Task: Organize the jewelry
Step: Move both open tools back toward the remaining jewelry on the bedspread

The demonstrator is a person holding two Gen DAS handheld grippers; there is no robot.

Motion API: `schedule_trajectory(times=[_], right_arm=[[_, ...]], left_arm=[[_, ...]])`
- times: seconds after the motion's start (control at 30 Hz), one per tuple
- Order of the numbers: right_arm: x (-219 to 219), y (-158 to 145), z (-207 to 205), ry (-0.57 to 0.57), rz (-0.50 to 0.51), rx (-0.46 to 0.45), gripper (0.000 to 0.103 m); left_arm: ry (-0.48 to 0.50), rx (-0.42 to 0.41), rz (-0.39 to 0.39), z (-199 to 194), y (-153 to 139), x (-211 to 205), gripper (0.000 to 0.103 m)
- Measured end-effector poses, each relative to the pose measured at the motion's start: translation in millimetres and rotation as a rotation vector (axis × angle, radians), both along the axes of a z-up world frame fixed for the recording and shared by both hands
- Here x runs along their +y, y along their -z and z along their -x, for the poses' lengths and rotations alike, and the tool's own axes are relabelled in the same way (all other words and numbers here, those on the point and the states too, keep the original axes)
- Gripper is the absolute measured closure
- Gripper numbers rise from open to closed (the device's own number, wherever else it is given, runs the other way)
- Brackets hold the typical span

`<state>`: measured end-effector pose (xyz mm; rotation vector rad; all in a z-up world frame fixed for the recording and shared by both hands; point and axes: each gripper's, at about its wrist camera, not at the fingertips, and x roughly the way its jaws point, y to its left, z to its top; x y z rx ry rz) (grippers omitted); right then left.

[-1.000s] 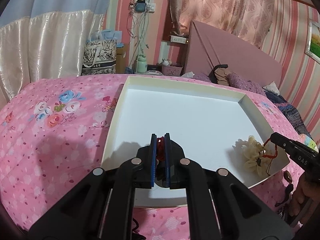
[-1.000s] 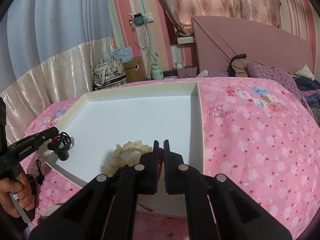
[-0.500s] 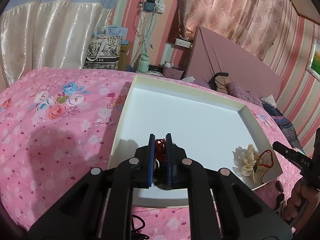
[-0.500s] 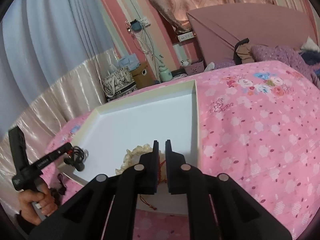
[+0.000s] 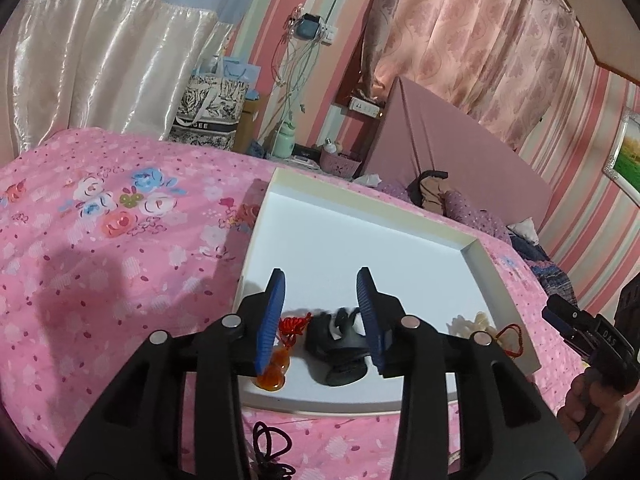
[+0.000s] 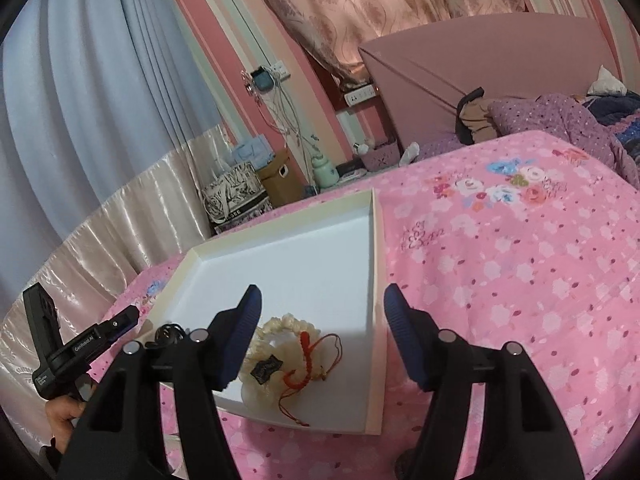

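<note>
Jaws of my left gripper gape wide over the amber pendant in the tray. My right gripper gapes wide above the cream bracelet.

Home bedroom: floral bedspread, padded headboard, curtains.
</note>
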<state>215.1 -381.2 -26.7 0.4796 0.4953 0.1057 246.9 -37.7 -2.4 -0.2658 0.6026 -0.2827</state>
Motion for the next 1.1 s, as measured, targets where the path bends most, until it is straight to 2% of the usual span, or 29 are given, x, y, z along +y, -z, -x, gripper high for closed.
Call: schedule_trajectory(times=[0.43,0.5,0.63,0.8,0.9,1.1], right_arm=[[-2,-6,1,0.057,0.113,0.038,0.039],[-5,-5,1,0.068,0.12,0.046,0.039],[-10,-11,4,0.108,0.177,0.063,0.039],[-30,-31,26,0.17,0.215,0.058,0.039],[-40,-35,52,0.18,0.24,0.061,0.039],[-53,-14,118,0.181,0.278,0.112,0.039]], left_arm=[[-0.111,-0.076,-0.167,17,-49,29,0.063],[-0.111,-0.075,-0.189,26,-52,33,0.058],[-0.112,-0.052,-0.255,47,-45,45,0.058],[-0.099,0.007,-0.271,71,-28,68,0.058],[-0.084,0.027,-0.265,87,-19,78,0.057],[-0.048,0.043,-0.264,128,1,85,0.054]])
